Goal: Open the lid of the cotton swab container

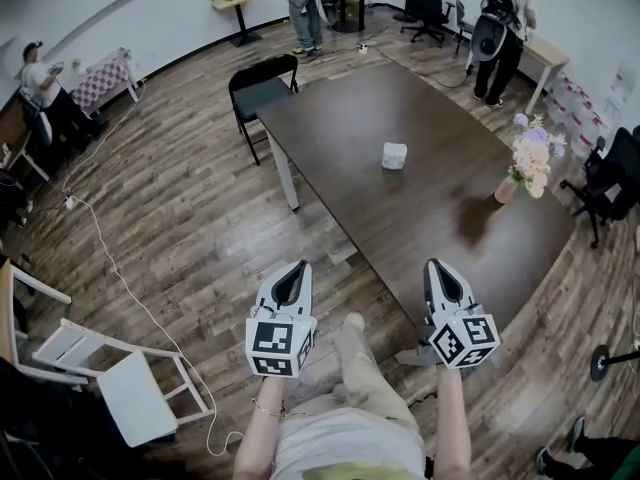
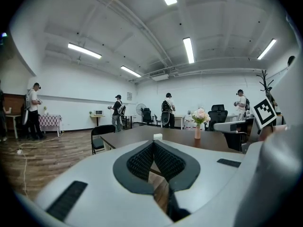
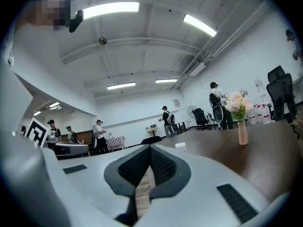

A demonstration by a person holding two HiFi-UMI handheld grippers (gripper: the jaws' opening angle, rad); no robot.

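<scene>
Approach stage: cotton swab container (image 1: 394, 155) stands mid-bench (image 1: 330, 118) at twelve o'clock, well apart from left gripper (image 1: 295, 271) and right gripper (image 1: 439, 269), jaws together, empty. Next probably reaching in, jaws parting.

Container (image 1: 394, 155) on table (image 1: 420, 218), left of vase (image 1: 506, 190)

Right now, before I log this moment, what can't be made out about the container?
- Cotton swab container: too small in the head view to show its lid.
- Left gripper view: its base is behind the left gripper.
- Right gripper view: too far for any lid seam.
</scene>
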